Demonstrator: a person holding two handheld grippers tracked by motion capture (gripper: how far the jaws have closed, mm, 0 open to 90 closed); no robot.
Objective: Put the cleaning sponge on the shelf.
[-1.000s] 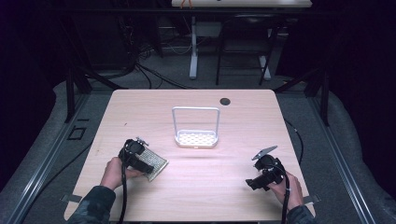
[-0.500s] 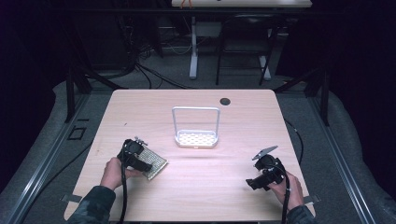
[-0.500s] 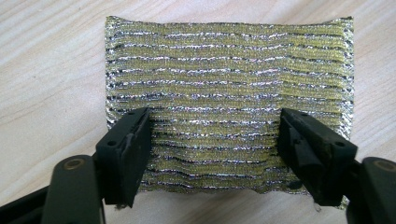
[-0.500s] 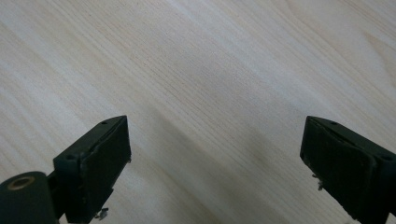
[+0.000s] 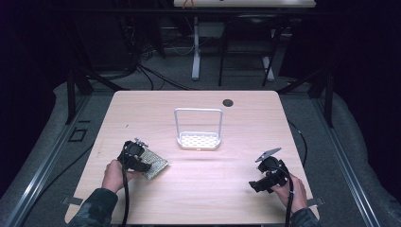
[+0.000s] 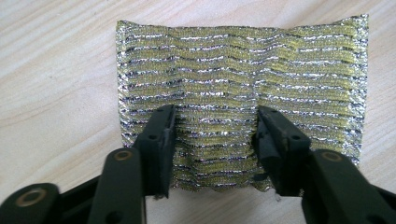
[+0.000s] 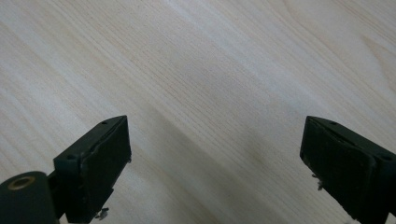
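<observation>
scrub pad [image 6: 243, 88] flat on table [image 5: 142, 109], gold-silver ribbed weave | left gripper [image 6: 212, 140] jaws pinching pad's near edge | right gripper [image 7: 215, 154] spread wide over bare wood

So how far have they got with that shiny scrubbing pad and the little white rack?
Nothing looks finished: the white rack stands empty mid-table. In hand: the left gripper has its jaws on either side of the scrubbing pad, pinching it slightly, with the pad lying on the table. The right gripper waits open. Probably left: lifting the pad, perhaps into the rack.

A white wire rack [image 5: 198, 135] stands mid-table [image 5: 142, 109], near a dark grommet [image 5: 228, 102]
</observation>
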